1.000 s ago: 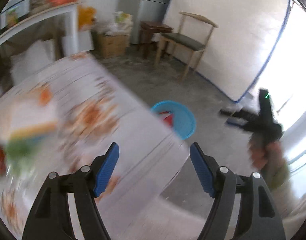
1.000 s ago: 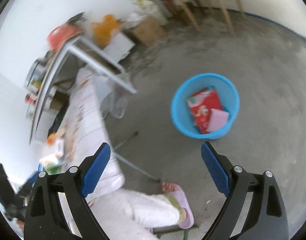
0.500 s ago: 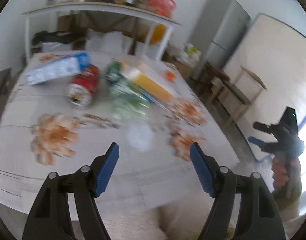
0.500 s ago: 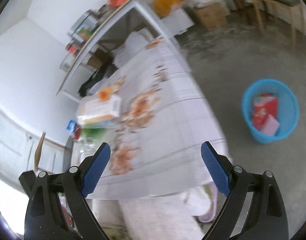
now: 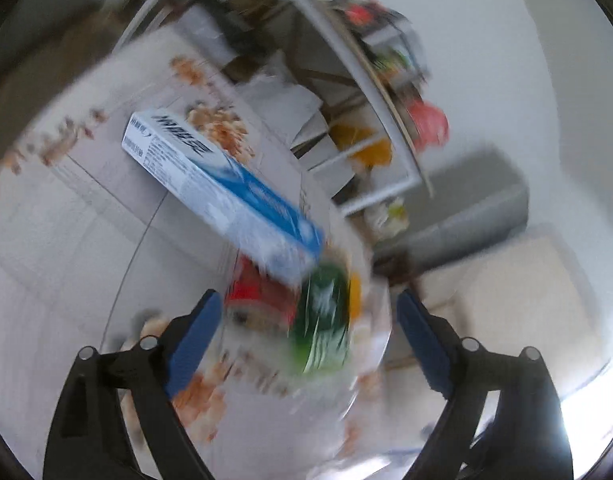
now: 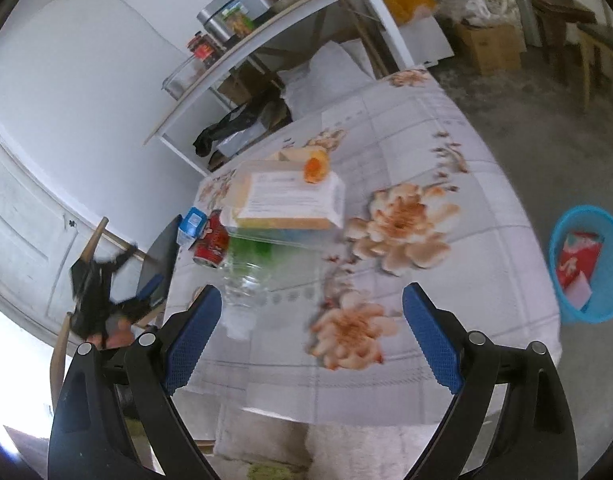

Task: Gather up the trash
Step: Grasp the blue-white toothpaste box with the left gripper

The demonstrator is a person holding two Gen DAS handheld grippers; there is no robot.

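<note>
Trash lies on a table with a flowered cloth (image 6: 406,280): a blue and white carton (image 5: 222,188) (image 6: 190,226), a red can (image 5: 262,300) (image 6: 212,244), a clear bottle with a green label (image 5: 322,320) (image 6: 246,272), and a yellow and white box (image 6: 290,200). My left gripper (image 5: 306,336) is open and empty, hovering just short of the can and bottle; this view is blurred. My right gripper (image 6: 306,328) is open and empty above the table's near edge. A blue bin (image 6: 586,264) with red and pink packets stands on the floor at the right.
A white shelf (image 6: 266,28) with jars and a metal pot stands behind the table. Cardboard boxes (image 6: 490,44) and a wooden chair (image 6: 590,48) are at the far right. A door (image 6: 22,220) is at the left. My left hand's gripper shows in the right wrist view (image 6: 98,292).
Both grippers have swung from the floor and bin to the table. The left gripper has moved in close to the carton, can and bottle. Both jaws stay open.
</note>
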